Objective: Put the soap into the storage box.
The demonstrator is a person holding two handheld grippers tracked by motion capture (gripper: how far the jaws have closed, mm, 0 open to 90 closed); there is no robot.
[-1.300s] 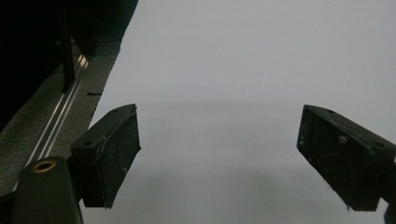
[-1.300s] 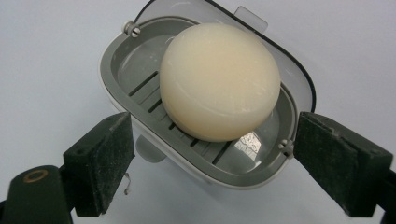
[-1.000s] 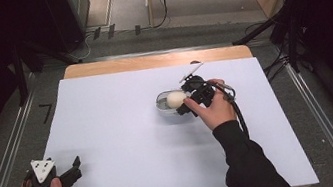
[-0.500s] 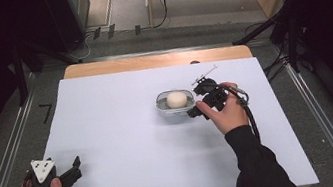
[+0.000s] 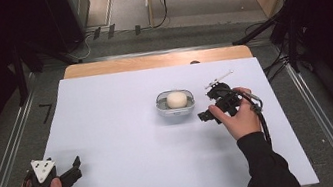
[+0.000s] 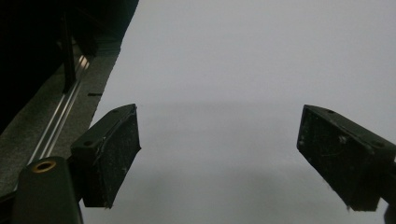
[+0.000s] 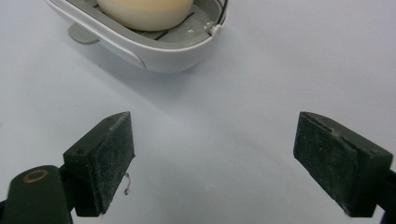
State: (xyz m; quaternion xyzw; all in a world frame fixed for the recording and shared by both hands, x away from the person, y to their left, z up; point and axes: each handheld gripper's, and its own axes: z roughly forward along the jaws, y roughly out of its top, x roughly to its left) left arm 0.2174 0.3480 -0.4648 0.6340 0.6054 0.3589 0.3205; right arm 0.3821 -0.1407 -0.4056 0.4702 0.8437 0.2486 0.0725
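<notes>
1. Your right tongs (image 5: 208, 115) stood wide open just beside the soap dish (image 5: 176, 108), touching nothing, with bare tabletop (image 5: 125, 130) between the pads.
2. The soap (image 5: 176, 99) lay inside the dish, mid-tabletop.
3. Your left tongs (image 5: 74, 167) stood wide open and empty at the near left corner, well apart from the dish.

Pale rounded soap (image 5: 176, 99) lying in grey oval soap dish (image 5: 162, 107), mid-table, upright.
</notes>
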